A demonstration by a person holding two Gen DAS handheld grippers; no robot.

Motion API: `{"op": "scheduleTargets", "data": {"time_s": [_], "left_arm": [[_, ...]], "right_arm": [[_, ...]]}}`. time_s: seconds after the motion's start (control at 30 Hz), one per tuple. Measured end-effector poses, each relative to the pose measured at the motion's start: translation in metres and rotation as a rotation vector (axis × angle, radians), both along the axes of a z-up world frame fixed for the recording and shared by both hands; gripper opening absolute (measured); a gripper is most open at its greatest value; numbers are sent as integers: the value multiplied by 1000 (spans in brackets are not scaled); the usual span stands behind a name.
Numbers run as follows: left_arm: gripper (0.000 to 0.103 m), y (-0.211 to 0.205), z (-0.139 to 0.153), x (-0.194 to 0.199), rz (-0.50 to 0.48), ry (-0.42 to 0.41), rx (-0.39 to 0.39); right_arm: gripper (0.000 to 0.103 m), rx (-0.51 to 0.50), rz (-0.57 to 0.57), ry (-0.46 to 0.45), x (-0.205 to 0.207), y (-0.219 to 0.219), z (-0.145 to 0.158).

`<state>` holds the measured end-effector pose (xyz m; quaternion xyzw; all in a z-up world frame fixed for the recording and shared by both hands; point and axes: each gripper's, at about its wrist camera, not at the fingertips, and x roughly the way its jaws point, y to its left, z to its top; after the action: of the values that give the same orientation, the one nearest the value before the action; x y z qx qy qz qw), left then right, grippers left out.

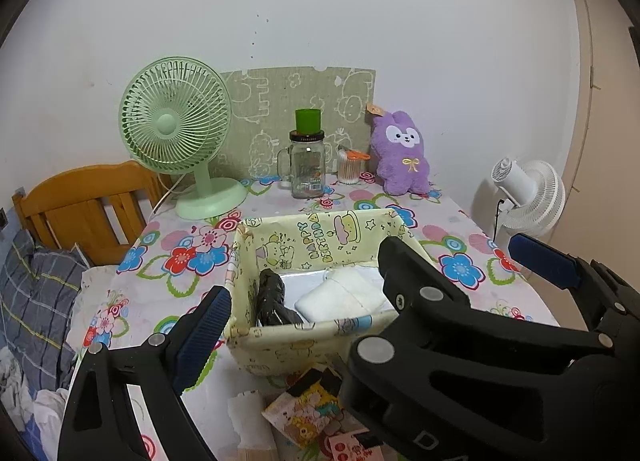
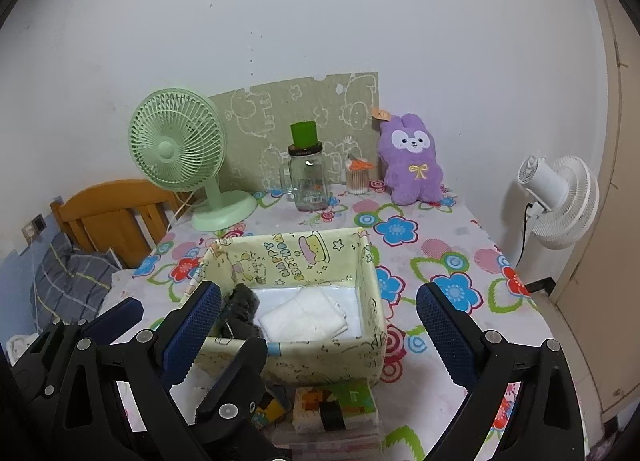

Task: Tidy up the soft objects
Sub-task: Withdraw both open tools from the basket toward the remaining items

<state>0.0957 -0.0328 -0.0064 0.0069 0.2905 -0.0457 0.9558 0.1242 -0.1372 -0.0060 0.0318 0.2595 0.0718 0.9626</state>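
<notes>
one fabric bin (image 2: 320,357): one white cloth (image 2: 306,319), one black bundle (image 2: 240,309); both grippers spread, empty.

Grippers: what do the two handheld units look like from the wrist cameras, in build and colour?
Both the left gripper and right gripper are matte black plastic linkages with round silver pivot pins. Each finger carries a dark blue, finely textured pad. White letters are moulded on one black body. No cables or sleeves show.
</notes>
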Motion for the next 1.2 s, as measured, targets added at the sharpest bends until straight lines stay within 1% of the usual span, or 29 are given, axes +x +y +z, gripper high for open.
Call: {"op": "scheduleTargets", "data": {"time_s": [0.37, 0.6, 0.93, 1.2], "left_arm": [[95, -1, -7, -25, -1, -9, -10], [95, -2, -16, -39, 2, -6, -14], [95, -3, -36, -57, 13, 5, -16], [95, -8, -49, -72, 3, 17, -18]], "right_arm": [[100, 7, 0, -9, -28, -1, -7], [100, 7, 2, -4, -42, -2, -16], [100, -4, -3, 15, -61, -4, -35], [100, 1, -7, 27, -77, -10, -50]]}}
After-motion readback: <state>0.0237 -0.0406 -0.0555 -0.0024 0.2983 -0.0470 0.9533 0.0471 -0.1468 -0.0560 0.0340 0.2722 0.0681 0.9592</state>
